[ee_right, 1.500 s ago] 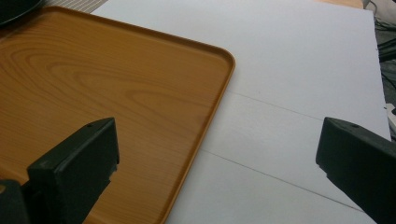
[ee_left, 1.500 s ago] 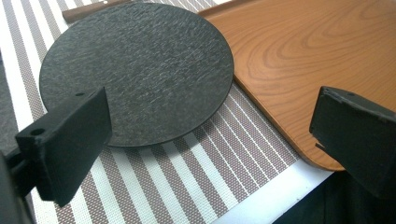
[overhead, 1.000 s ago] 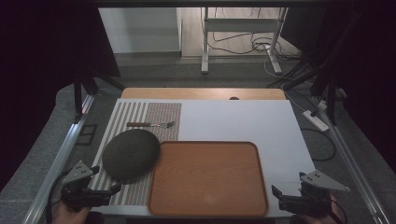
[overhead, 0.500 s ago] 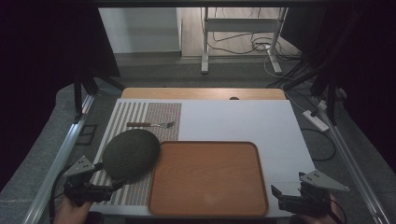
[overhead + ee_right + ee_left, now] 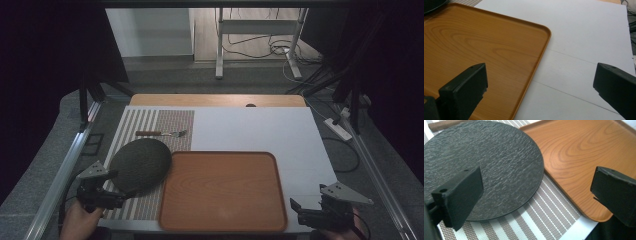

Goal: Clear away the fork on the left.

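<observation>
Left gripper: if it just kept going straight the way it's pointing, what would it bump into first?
Most likely the dark round plate: the open left gripper points at its near edge, with the wooden tray to one side. Height above the striped mat is unclear.

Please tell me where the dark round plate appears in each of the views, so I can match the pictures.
High view: the dark round plate lies left of centre on the striped mat, beside the left gripper.
Left gripper view: upper left.
Right gripper view: a dark sliver at the top left corner.
Shared landmark: the wooden tray.
</observation>
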The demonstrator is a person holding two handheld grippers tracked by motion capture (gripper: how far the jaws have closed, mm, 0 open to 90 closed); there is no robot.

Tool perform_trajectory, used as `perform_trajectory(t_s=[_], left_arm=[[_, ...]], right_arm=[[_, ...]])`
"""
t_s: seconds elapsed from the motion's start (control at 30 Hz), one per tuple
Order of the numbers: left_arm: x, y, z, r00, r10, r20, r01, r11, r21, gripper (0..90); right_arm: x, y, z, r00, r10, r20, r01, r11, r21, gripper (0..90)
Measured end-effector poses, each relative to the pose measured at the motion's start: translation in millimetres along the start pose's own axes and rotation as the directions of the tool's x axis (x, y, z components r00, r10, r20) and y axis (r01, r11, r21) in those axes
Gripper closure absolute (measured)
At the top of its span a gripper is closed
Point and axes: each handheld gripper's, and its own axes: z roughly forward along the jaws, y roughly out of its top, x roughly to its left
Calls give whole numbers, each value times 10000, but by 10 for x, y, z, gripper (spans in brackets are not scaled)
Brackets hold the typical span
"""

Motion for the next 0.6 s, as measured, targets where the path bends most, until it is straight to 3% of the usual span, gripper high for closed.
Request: perform_trajectory(t_s=[0.3,0.6], left_arm=[[72,80,58,9993,128,-358,-131,9999,-88,0],[128,177,154,9998,-134,-164,134,9999,46,0]], right_arm=[[7,3,1,9999,-62,-80,62,10000,0,0],[6,3,3,9999,-70,-114,70,10000,17,0]])
